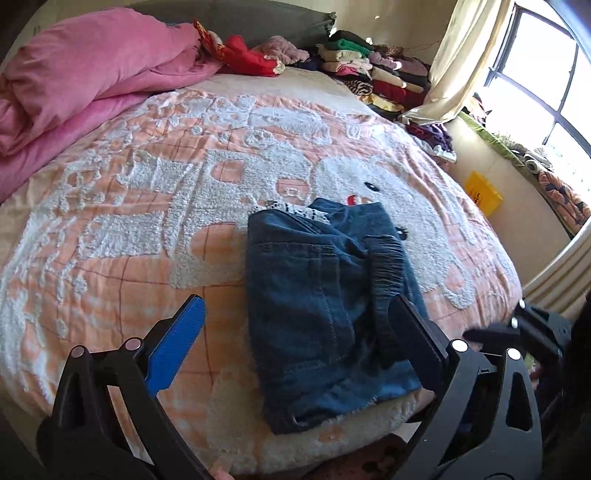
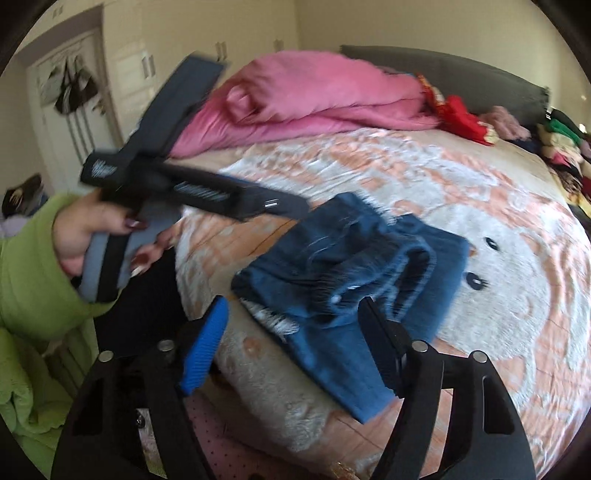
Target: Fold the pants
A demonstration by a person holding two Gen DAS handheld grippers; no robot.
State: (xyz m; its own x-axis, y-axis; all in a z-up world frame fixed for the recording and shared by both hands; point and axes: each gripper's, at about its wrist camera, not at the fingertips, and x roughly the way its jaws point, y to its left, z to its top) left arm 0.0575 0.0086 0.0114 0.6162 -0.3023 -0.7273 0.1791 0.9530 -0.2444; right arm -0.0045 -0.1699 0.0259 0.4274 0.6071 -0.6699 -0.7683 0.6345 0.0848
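The pants (image 1: 325,306) were dark blue denim, folded into a compact, roughly rectangular bundle with a gathered elastic waistband (image 1: 384,280) running along the top layer and a stitched pocket seam showing beside it; a frayed pale hem peeked out at the far edge. They lay flat near the front edge of the bed, on a peach quilt (image 1: 129,229) with a raised white fleecy cartoon pattern. The left gripper (image 1: 295,339) hung just above the near end of the bundle with its fingers spread wide, one blue pad to the left of the fabric and one black finger over the waistband side, holding nothing. The right gripper (image 2: 295,328) was likewise released and empty, fingers apart over the near corner of the pants (image 2: 354,273). A crumpled pink duvet (image 1: 81,81) sat at the head of the bed against a grey headboard (image 1: 236,18), stacks of folded clothes (image 1: 373,70) stood at the far corner, and a cream curtain (image 1: 461,62) hung beside a bright window (image 1: 546,85).
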